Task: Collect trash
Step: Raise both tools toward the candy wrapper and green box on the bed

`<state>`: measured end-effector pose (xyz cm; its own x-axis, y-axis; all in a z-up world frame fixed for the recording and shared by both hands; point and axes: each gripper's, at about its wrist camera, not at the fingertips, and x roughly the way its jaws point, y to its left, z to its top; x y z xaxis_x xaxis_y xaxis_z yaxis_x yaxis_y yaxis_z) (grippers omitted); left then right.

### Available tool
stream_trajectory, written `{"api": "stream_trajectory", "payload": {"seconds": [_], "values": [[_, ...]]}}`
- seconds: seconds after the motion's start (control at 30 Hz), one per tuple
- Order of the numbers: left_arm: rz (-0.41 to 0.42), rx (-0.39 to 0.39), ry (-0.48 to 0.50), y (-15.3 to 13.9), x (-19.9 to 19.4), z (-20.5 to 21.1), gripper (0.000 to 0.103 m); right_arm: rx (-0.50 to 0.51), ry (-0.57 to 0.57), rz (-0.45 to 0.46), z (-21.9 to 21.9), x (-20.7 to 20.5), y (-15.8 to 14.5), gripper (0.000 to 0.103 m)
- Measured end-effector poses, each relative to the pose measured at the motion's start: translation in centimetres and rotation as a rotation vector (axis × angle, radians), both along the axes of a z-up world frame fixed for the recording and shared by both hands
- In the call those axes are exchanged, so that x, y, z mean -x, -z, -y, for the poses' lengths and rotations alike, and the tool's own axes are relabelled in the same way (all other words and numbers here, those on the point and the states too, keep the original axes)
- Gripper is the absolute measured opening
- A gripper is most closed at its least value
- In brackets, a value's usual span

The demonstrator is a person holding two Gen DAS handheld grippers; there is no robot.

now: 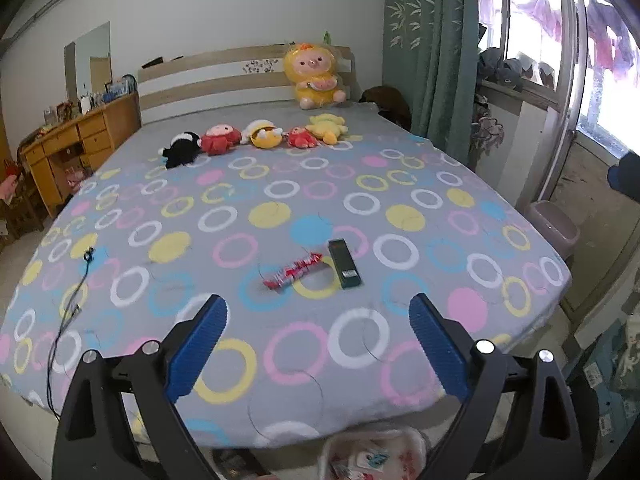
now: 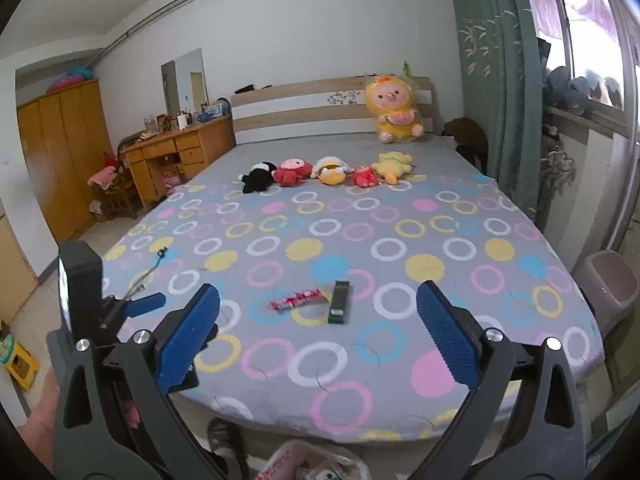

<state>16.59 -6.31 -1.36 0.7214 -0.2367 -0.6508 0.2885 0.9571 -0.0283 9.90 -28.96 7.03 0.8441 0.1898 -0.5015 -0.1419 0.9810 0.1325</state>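
A red and white snack wrapper (image 1: 293,271) lies on the bed's circle-patterned sheet (image 1: 240,216), with a dark green box (image 1: 344,263) right beside it. Both show in the right wrist view too: the wrapper (image 2: 296,299) and the box (image 2: 339,302). My left gripper (image 1: 318,312) is open and empty, held over the bed's near edge, short of both items. My right gripper (image 2: 318,300) is open and empty, also short of them. The left gripper (image 2: 136,308) shows at the left of the right wrist view.
Several plush toys (image 1: 260,136) line the far part of the bed, a big yellow one (image 1: 316,76) at the headboard. A pink waste bin (image 1: 554,228) stands right of the bed. A plastic bag (image 1: 372,456) sits on the floor below. A black cable (image 1: 68,312) lies at left.
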Motion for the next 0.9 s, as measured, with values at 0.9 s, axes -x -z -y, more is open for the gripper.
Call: {"api": "stream_trajectory", "payload": {"seconds": [0.9], "values": [[-0.194, -0.086, 0.130, 12.6, -20.6, 0.6, 0.091, -0.008, 0.119, -0.458, -3.1, -26.8, 12.1, 0.096]]}}
